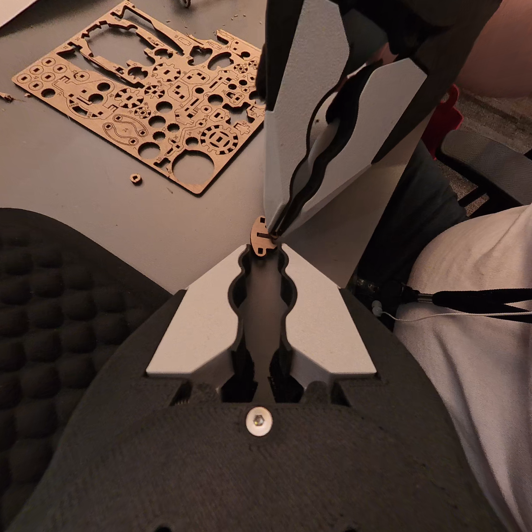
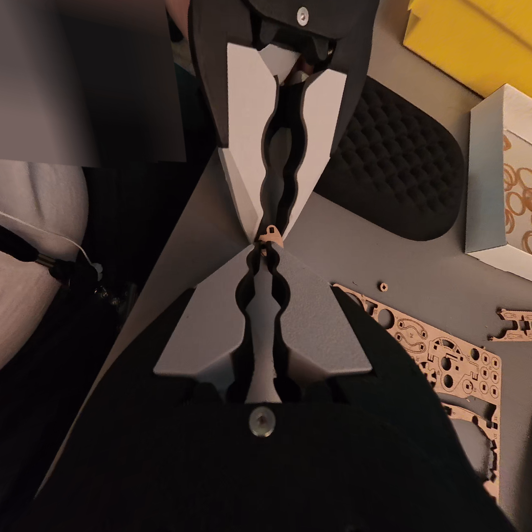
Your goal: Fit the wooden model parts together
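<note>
My left gripper [image 1: 264, 249] is shut on a small oval wooden piece [image 1: 261, 240] with slots cut in it, held above the grey table. My right gripper [image 1: 273, 232] comes in from above, shut, with its tips against the oval's middle slot. It pinches a tiny wooden part, mostly hidden by the fingers. In the right wrist view my right gripper [image 2: 264, 247] meets the left gripper [image 2: 269, 230] tip to tip, with the oval piece [image 2: 271, 234] between them. A bit of the tiny part [image 2: 263, 253] shows between the right fingertips.
A laser-cut wooden sheet [image 1: 138, 95] with many punched-out holes lies on the table, also in the right wrist view [image 2: 449, 374]. A small loose wooden ring [image 1: 135, 180] lies beside it. A black foam pad [image 1: 57, 288], a white box [image 2: 501, 178] and a person's white shirt [image 1: 460, 345] are close. The tips of both grippers are at nearly the same place.
</note>
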### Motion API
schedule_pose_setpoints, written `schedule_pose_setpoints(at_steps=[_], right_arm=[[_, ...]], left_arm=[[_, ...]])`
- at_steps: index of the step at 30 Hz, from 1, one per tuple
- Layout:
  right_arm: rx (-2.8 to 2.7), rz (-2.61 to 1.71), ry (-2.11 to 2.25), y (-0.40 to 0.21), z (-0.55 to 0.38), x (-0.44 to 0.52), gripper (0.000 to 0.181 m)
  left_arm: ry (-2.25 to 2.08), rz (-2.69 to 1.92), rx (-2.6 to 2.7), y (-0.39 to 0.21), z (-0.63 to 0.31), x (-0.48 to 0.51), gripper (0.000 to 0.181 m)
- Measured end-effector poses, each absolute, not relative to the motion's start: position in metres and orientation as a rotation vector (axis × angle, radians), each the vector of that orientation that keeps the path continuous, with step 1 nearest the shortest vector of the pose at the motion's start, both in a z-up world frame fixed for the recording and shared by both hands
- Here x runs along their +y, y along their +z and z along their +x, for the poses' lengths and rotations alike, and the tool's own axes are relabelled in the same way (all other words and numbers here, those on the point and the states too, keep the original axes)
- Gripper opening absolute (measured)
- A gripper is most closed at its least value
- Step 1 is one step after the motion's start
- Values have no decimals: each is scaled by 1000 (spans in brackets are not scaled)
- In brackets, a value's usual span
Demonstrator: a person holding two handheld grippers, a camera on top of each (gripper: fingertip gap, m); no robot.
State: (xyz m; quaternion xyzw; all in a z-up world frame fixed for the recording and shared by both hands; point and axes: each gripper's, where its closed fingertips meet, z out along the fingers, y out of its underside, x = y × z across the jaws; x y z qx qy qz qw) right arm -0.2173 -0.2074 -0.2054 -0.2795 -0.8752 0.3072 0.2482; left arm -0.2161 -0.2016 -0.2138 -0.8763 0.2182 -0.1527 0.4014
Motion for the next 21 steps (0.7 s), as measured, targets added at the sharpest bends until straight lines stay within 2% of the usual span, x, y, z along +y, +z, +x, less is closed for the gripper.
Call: schedule_pose_setpoints(at_steps=[21], right_arm=[[-2527,-985,564,-208,-216,-207,3]], left_arm=[[-370,-2214,545,-214,-217,-201,16]])
